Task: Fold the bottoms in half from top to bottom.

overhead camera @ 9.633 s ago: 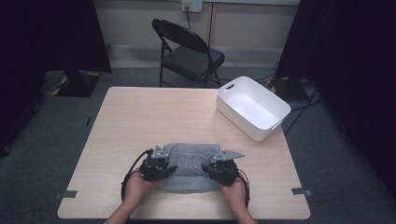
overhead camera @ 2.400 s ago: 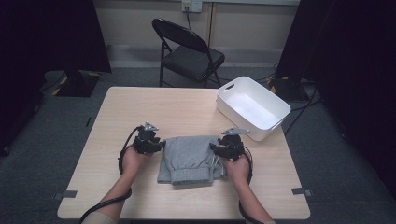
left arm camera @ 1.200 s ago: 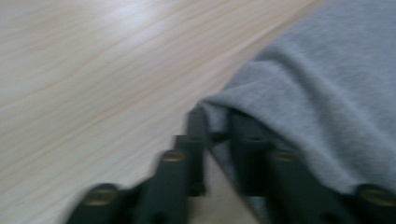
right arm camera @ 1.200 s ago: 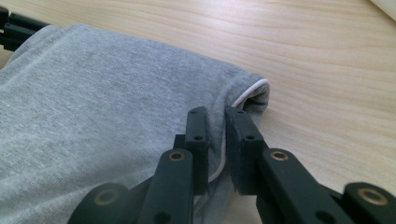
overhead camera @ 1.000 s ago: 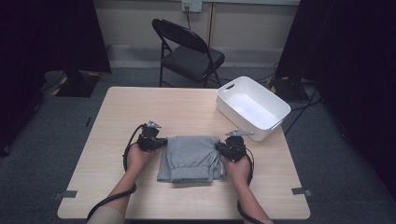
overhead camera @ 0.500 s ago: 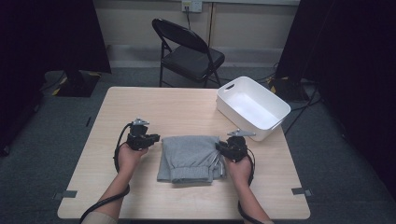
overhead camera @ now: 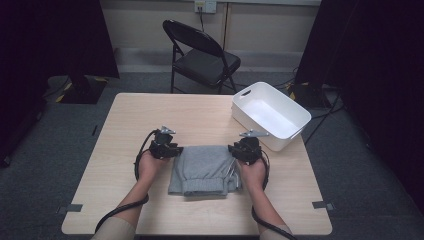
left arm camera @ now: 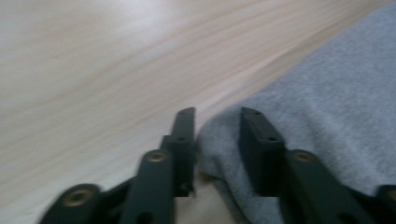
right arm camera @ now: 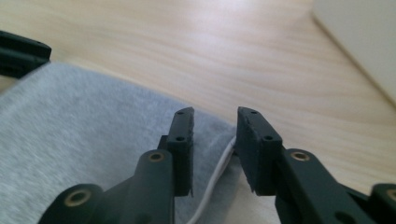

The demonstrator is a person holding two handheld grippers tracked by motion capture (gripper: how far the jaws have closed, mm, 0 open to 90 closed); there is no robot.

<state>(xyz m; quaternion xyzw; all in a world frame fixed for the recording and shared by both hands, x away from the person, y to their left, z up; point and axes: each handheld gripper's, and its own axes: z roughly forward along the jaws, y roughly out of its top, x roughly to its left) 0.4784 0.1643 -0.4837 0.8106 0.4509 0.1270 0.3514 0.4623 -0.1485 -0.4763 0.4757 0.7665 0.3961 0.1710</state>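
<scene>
A folded grey garment [overhead camera: 205,167] lies on the wooden table [overhead camera: 200,115] in front of the person. My left gripper [overhead camera: 174,150] is at its far left corner. In the left gripper view the cloth corner [left arm camera: 327,93] lies between the jaws of the left gripper [left arm camera: 215,114], which have just been opening and stand slightly apart from it. My right gripper [overhead camera: 236,151] is at the far right corner. Its jaws [right arm camera: 212,114] have also just been opening, over grey cloth [right arm camera: 84,121] and a white drawstring [right arm camera: 219,172]. The left gripper [right arm camera: 18,51] shows across the garment.
An empty white bin [overhead camera: 270,112] stands at the table's far right, close behind the right gripper. A black folding chair [overhead camera: 205,55] stands beyond the table's far edge. Bare tabletop stretches left of the garment and beyond it.
The left gripper swung out to the left of the garment half a second ago and is back at its far left corner. The right gripper has stayed at the right corner.
</scene>
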